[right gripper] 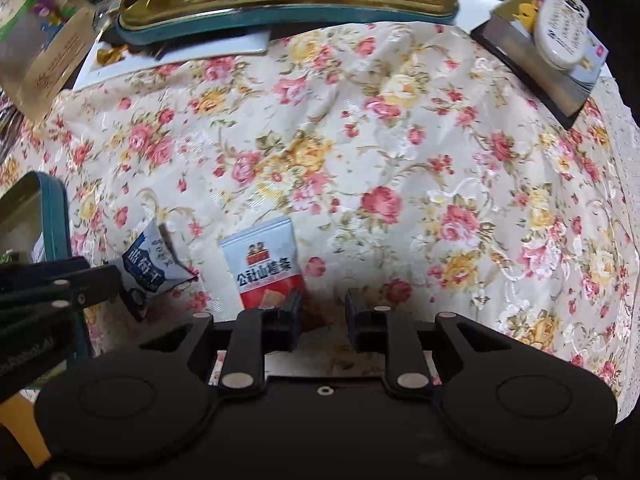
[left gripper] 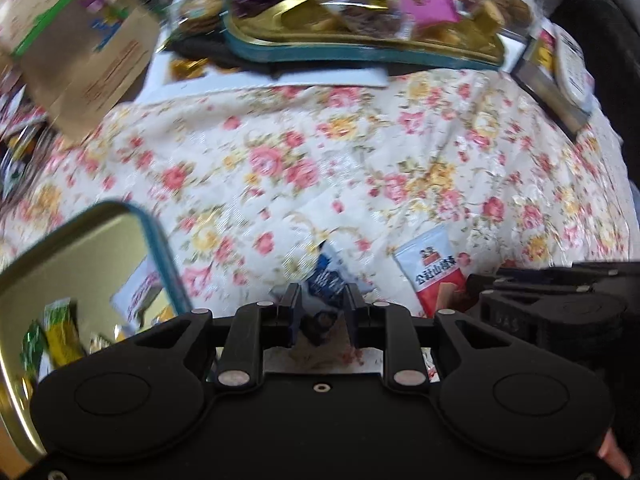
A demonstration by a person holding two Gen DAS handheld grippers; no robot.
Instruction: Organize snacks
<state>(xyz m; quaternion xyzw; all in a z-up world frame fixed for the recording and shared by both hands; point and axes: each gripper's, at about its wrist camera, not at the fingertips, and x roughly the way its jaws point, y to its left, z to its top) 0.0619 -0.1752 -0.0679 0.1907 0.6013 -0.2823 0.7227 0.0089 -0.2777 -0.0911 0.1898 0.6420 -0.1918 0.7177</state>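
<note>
My left gripper (left gripper: 323, 305) is shut on a small blue and white snack packet (left gripper: 326, 280), held just above the floral cloth; the packet also shows in the right wrist view (right gripper: 150, 258) with the left gripper (right gripper: 132, 294) on its end. A red and white snack packet (left gripper: 430, 276) lies flat on the cloth to the right of it, also seen in the right wrist view (right gripper: 266, 262). My right gripper (right gripper: 323, 306) is open and empty, its left finger close beside that red packet. An open teal tin (left gripper: 80, 280) with gold inside holds several snacks at the left.
At the back a teal and gold tin lid (right gripper: 280, 8) is piled with snacks. A brown cardboard box (left gripper: 84, 60) stands at the back left. A flat dark box with a white oval case (right gripper: 560, 40) lies at the back right. The floral cloth (right gripper: 400, 160) covers the table.
</note>
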